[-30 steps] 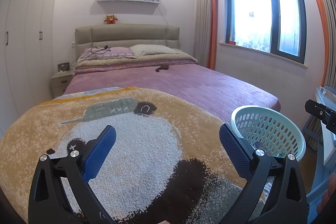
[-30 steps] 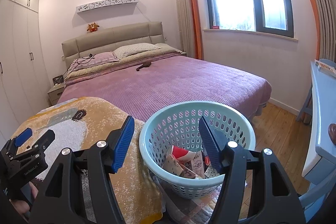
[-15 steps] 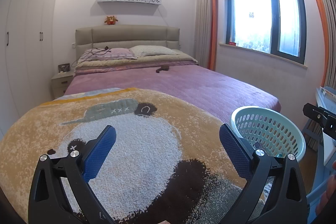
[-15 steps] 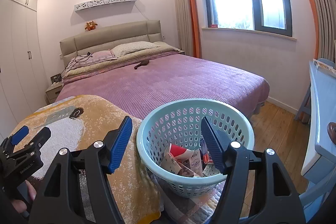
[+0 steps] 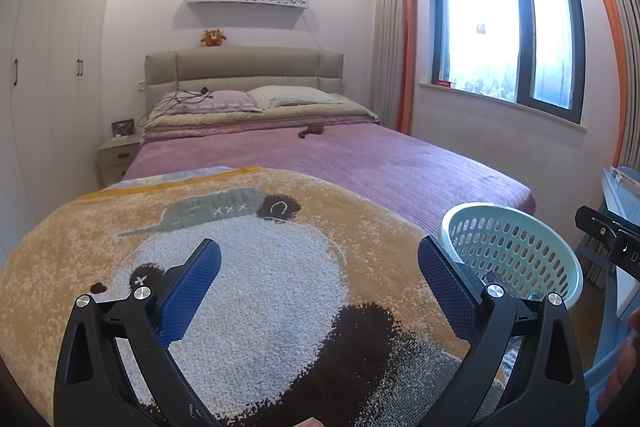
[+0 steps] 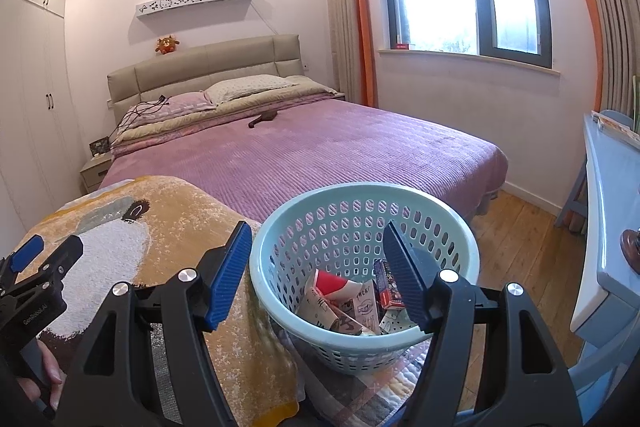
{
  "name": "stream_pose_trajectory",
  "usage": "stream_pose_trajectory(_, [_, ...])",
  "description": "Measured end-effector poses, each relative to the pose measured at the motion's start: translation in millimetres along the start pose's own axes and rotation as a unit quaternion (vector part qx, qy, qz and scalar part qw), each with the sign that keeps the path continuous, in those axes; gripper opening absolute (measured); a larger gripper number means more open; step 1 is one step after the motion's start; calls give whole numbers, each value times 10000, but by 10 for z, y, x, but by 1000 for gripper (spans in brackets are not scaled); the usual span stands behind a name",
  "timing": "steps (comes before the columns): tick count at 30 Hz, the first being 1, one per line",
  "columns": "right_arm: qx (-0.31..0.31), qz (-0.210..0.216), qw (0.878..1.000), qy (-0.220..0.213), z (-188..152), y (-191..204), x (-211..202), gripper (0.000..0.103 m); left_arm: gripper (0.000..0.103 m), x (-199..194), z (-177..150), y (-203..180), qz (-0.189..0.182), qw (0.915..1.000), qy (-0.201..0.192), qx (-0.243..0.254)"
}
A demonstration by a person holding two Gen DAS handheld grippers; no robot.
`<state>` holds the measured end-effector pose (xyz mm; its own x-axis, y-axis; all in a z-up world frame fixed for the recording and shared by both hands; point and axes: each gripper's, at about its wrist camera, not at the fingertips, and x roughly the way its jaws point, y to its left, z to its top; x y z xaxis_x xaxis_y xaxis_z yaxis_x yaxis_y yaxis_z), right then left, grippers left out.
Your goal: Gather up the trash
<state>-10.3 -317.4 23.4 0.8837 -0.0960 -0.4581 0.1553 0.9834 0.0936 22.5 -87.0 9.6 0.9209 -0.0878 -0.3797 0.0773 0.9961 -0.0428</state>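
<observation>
Both my grippers — left gripper (image 5: 319,285), right gripper (image 6: 317,273) — gape with nothing between them. Trash (image 6: 352,301) sits inside the basket (image 6: 464,239); beside it, the blanket (image 5: 248,267) looks clear — next, scan for stragglers.

Perforated pale-green plastic basket (image 6: 280,311), smooth; printed paper trash (image 6: 352,303) inside; nubby woven blanket (image 5: 280,287); ribbed purple cloth bedspread (image 6: 320,155); wooden floor (image 6: 528,247), satin.

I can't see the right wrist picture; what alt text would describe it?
A pale blue basket holding cartons and paper scraps sits at the foot of a bed with a purple cover, framed by the open right gripper. An orange panda blanket lies left of it.
</observation>
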Motion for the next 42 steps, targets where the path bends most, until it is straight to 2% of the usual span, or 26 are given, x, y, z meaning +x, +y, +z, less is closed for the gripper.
stream_pose_trajectory(42, [-47, 97, 9999, 41, 14, 21, 21, 64, 96, -10, -18, -45, 40, 10000, 0, -36])
